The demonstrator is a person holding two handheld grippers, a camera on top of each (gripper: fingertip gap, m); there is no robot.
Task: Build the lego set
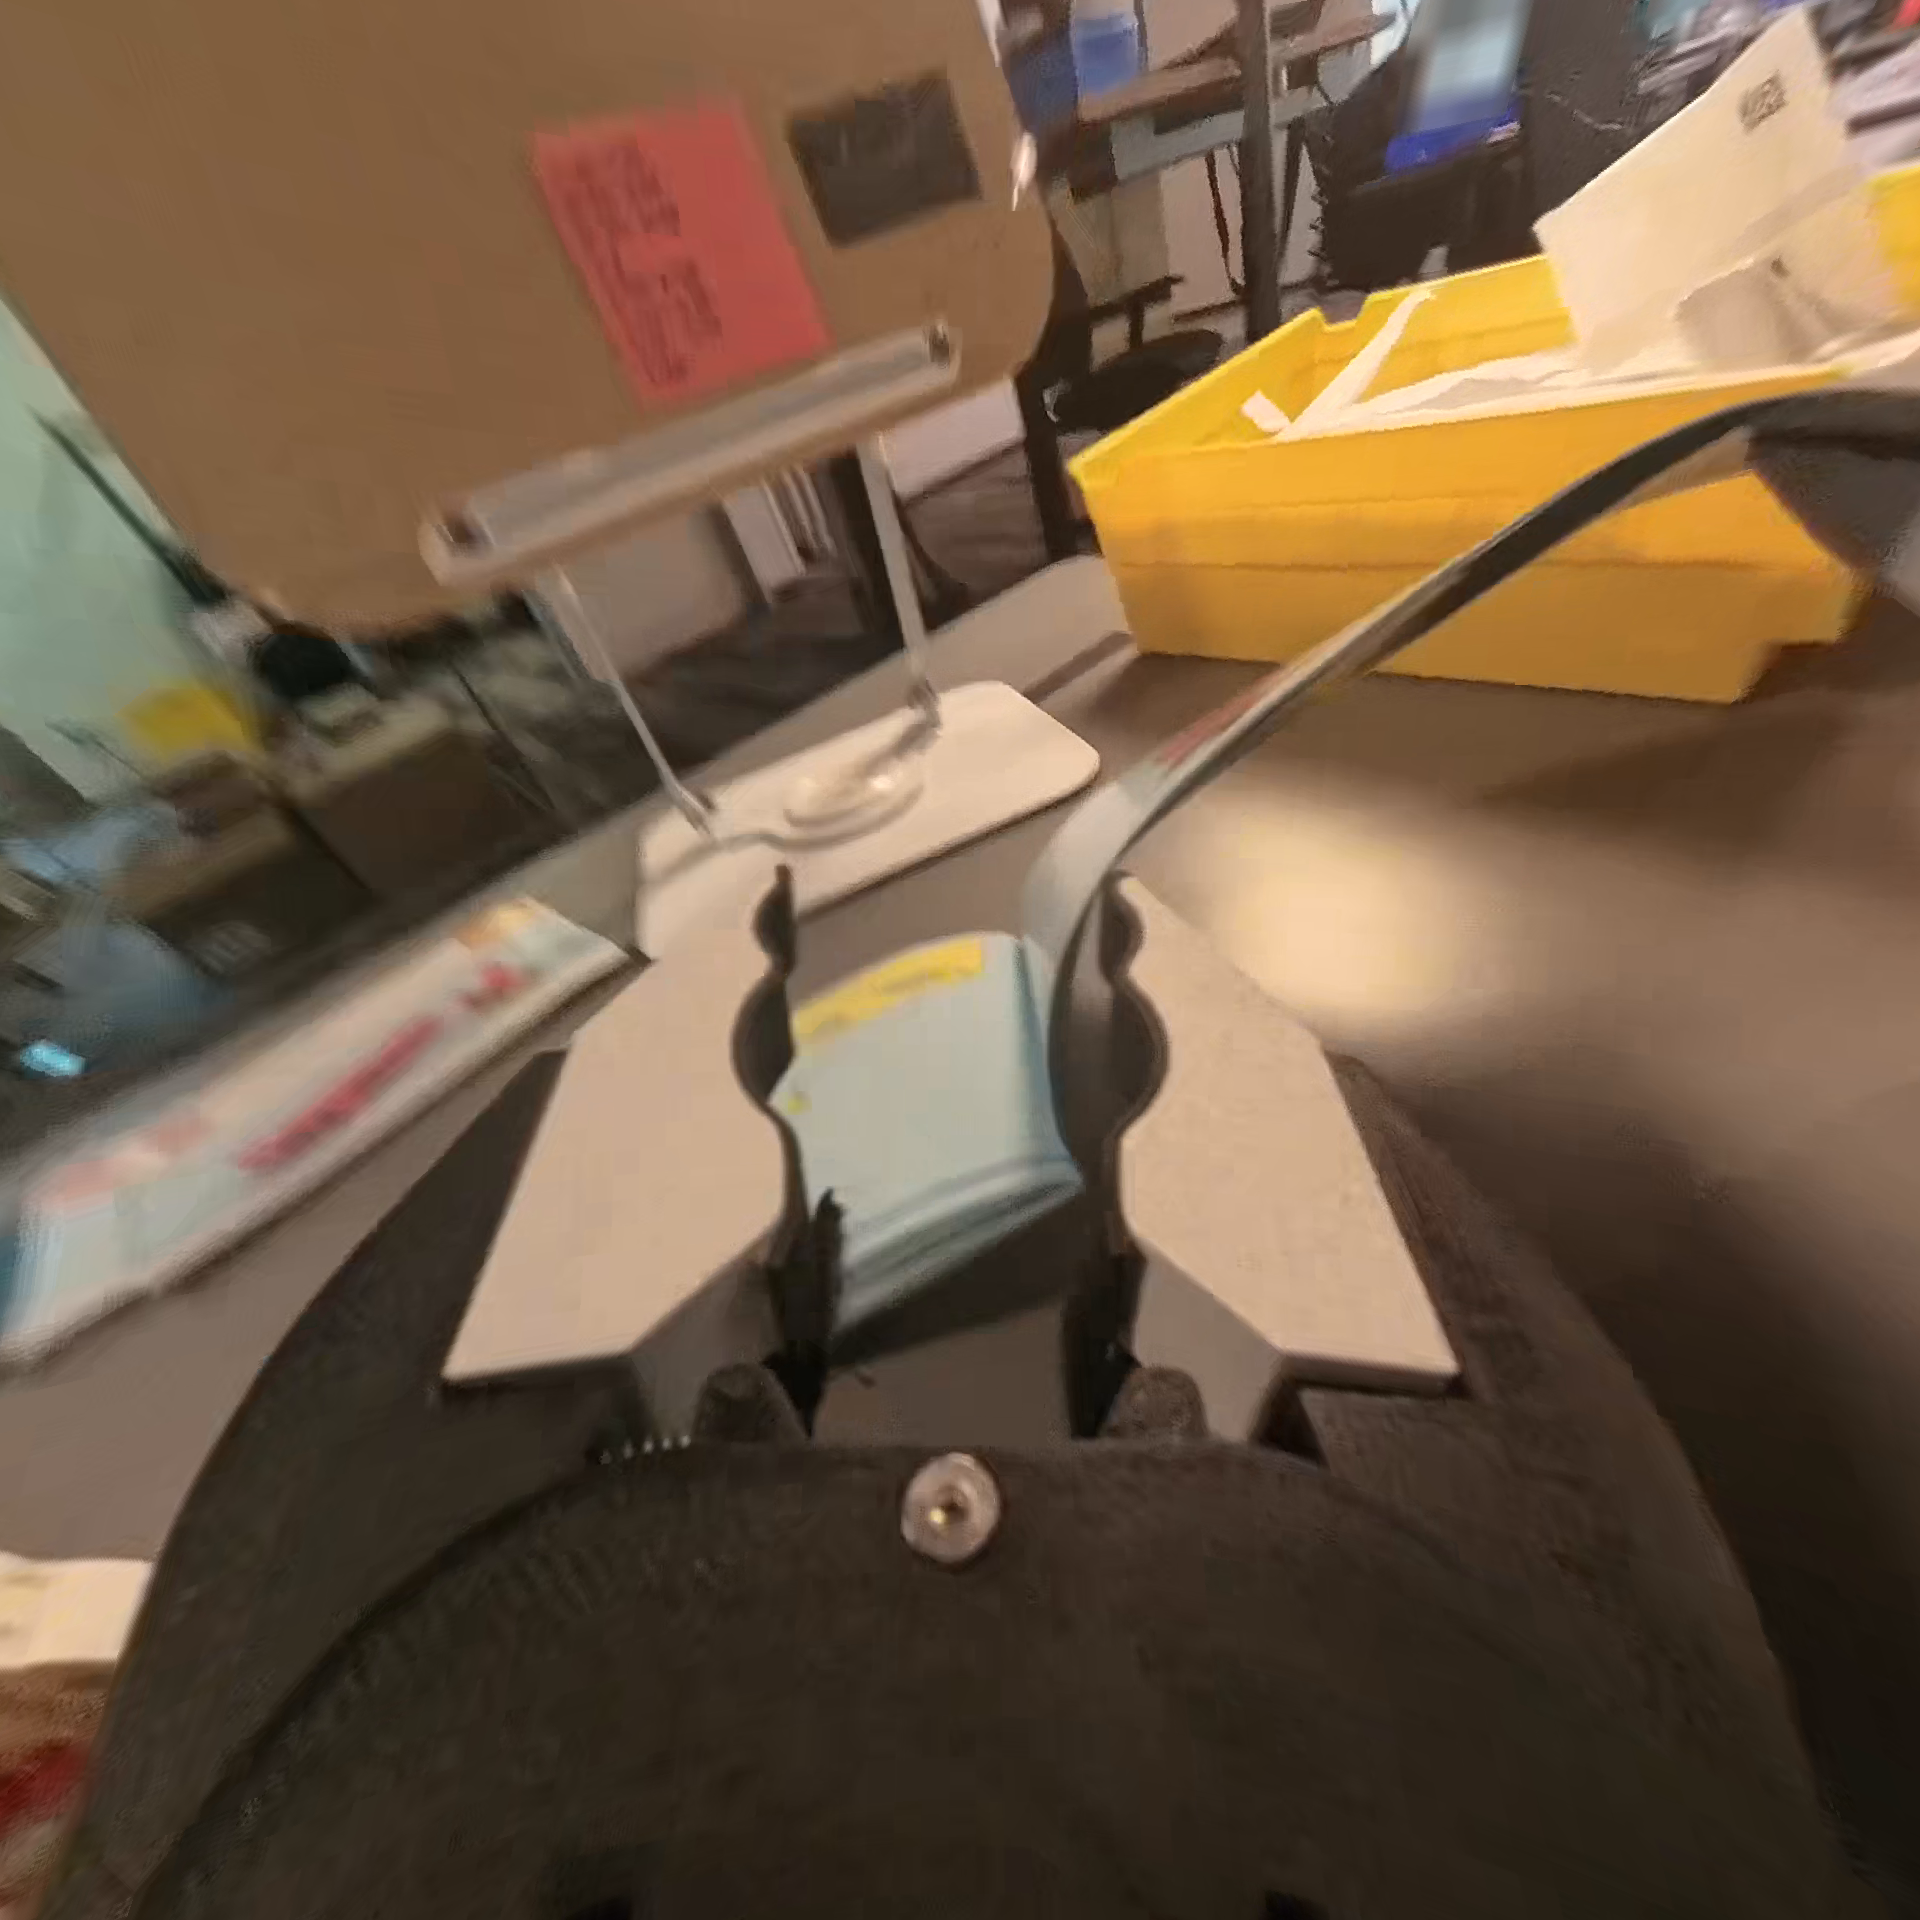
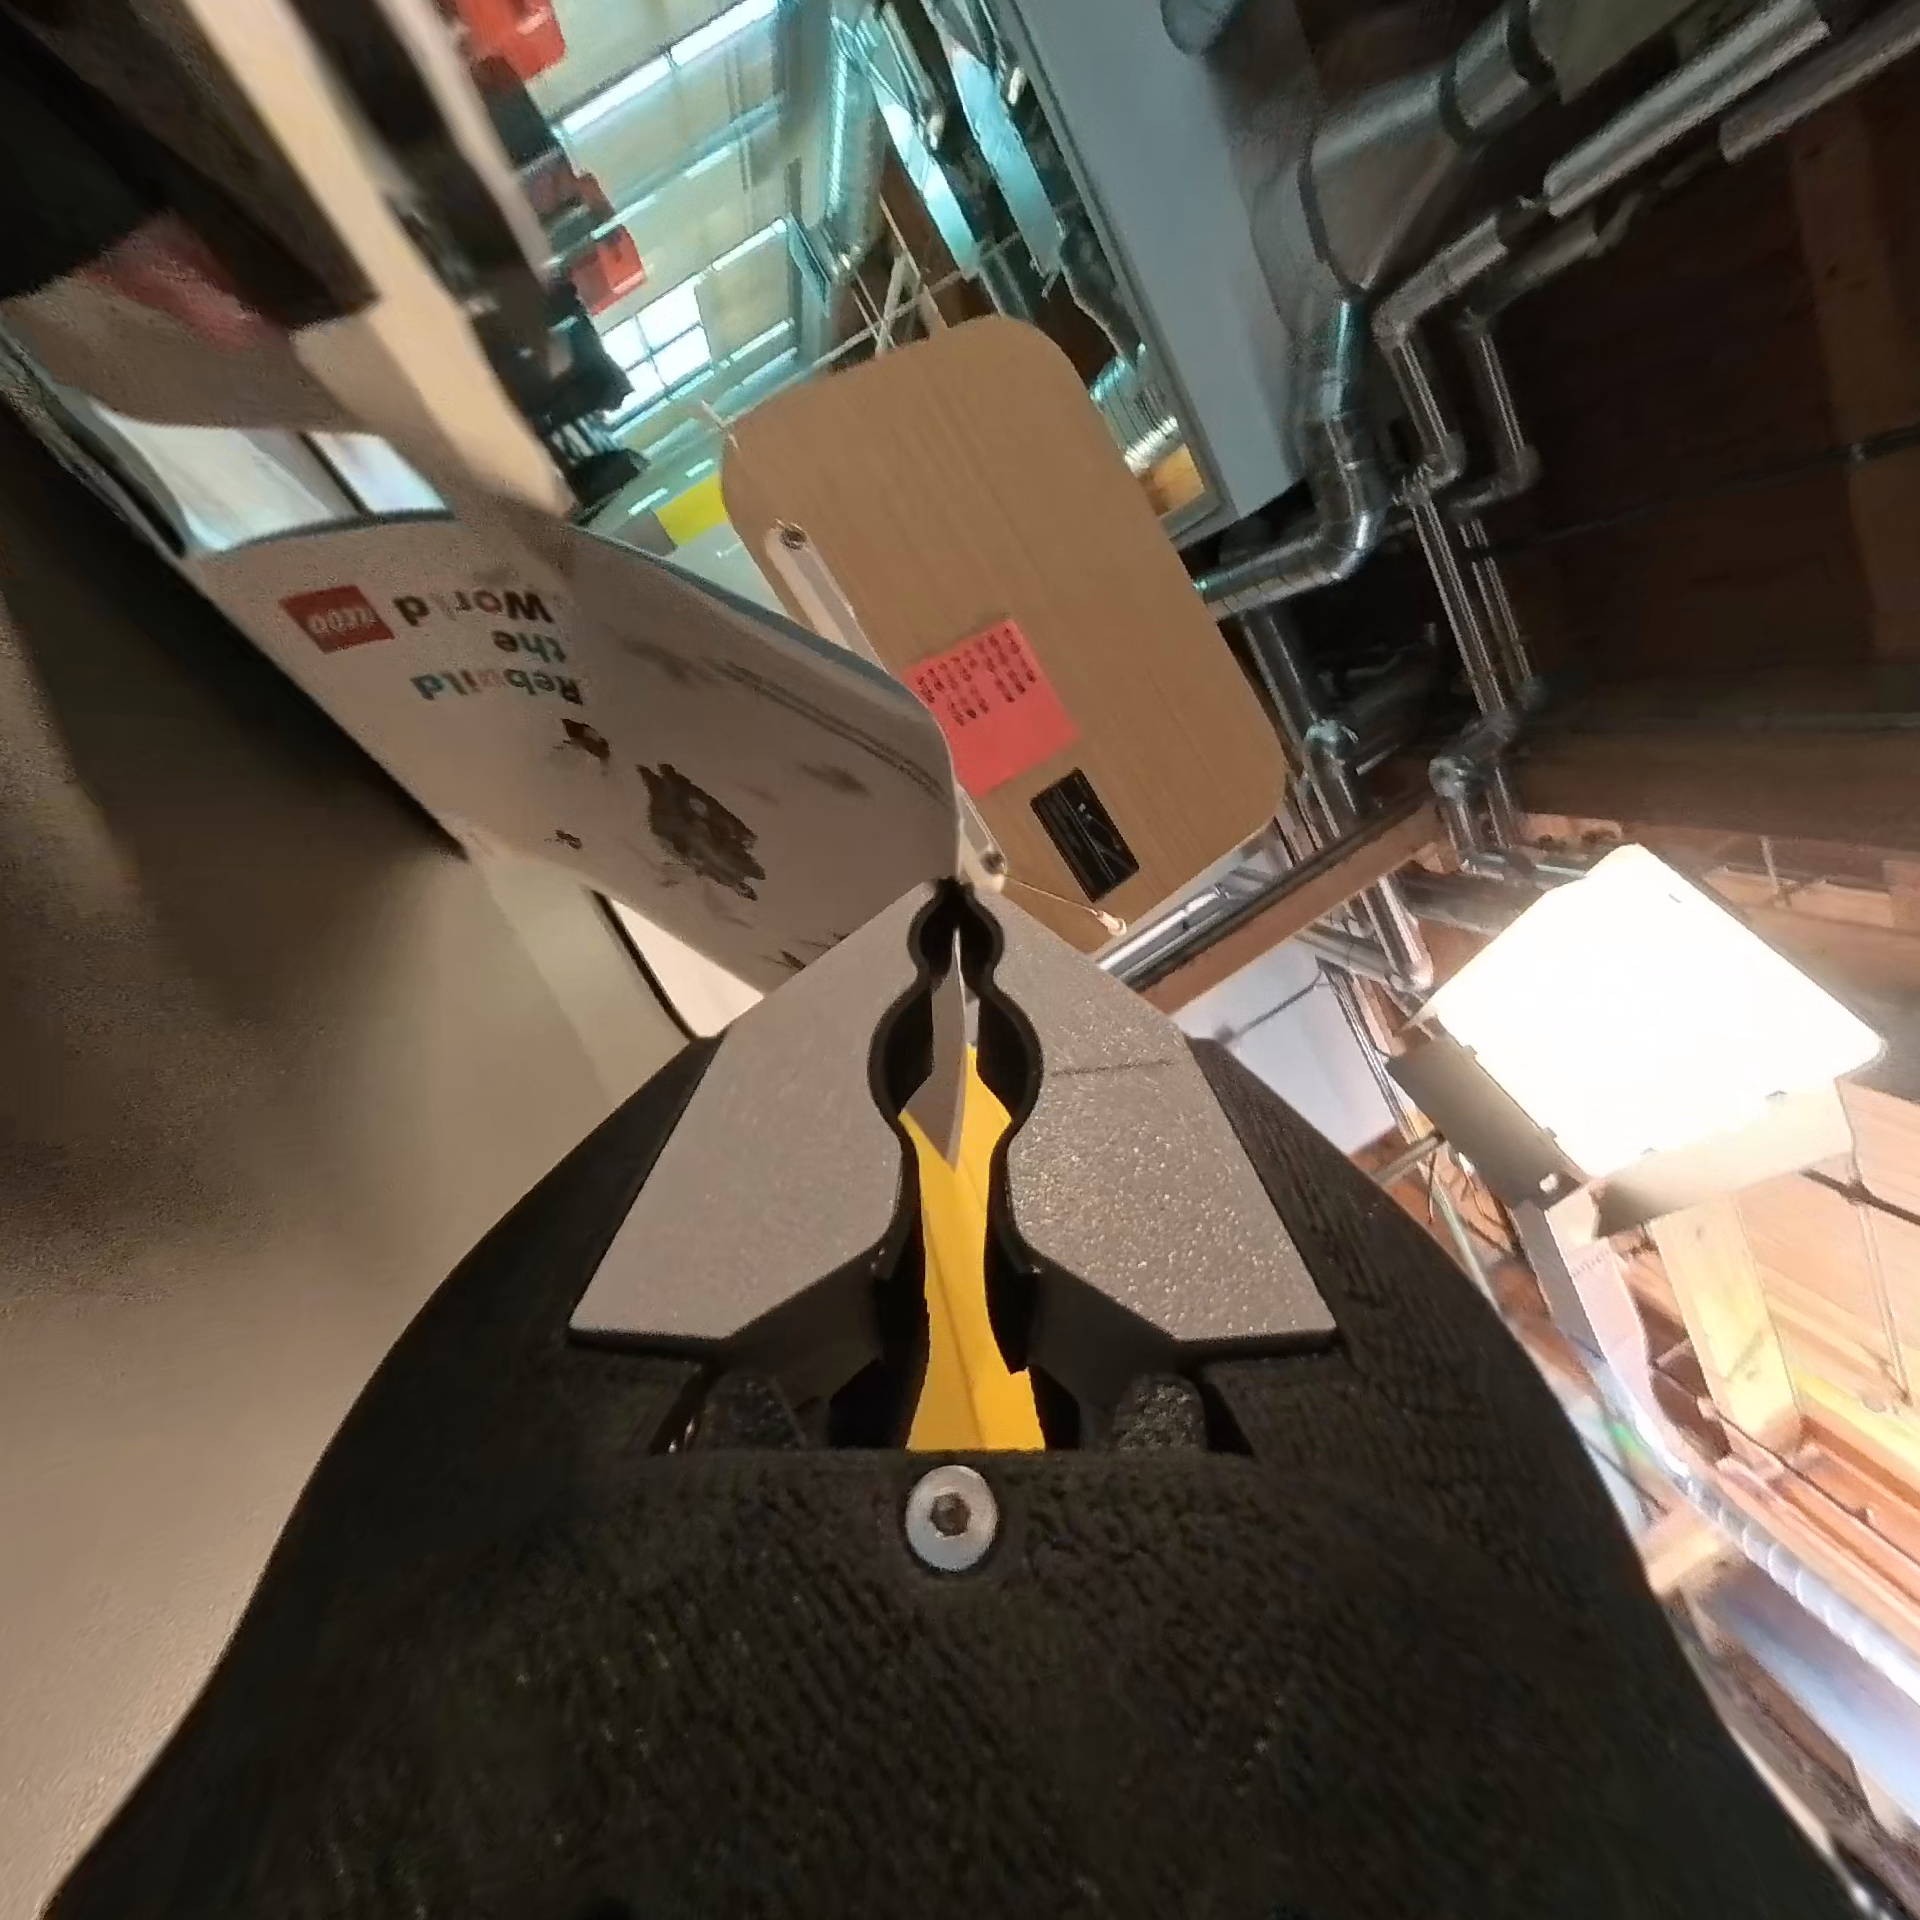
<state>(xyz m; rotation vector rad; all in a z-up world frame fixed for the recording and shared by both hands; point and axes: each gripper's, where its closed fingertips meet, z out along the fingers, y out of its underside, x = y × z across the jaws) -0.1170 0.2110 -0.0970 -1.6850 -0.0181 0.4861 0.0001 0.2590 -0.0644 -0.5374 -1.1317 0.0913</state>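
Observation:
A light blue instruction booklet (image 1: 914,1091) with a yellow patch lies on the dark table (image 1: 1507,1039), between the spread fingers of my left gripper (image 1: 951,899). The pads do not press on it, so the left gripper is open. One sheet of the booklet (image 1: 1351,634) curves up and to the right to my right gripper (image 1: 1849,468). In the right wrist view, my right gripper (image 2: 954,894) is shut on the edge of that white printed sheet (image 2: 623,727) and holds it lifted, with the camera tilted toward the ceiling.
A cardboard panel (image 1: 416,260) with a pink note stands on a white-based stand (image 1: 935,769) just beyond the booklet; it also shows in the right wrist view (image 2: 997,582). A yellow bin (image 1: 1455,520) of papers sits at the back right. A printed flat box (image 1: 260,1091) lies at the left.

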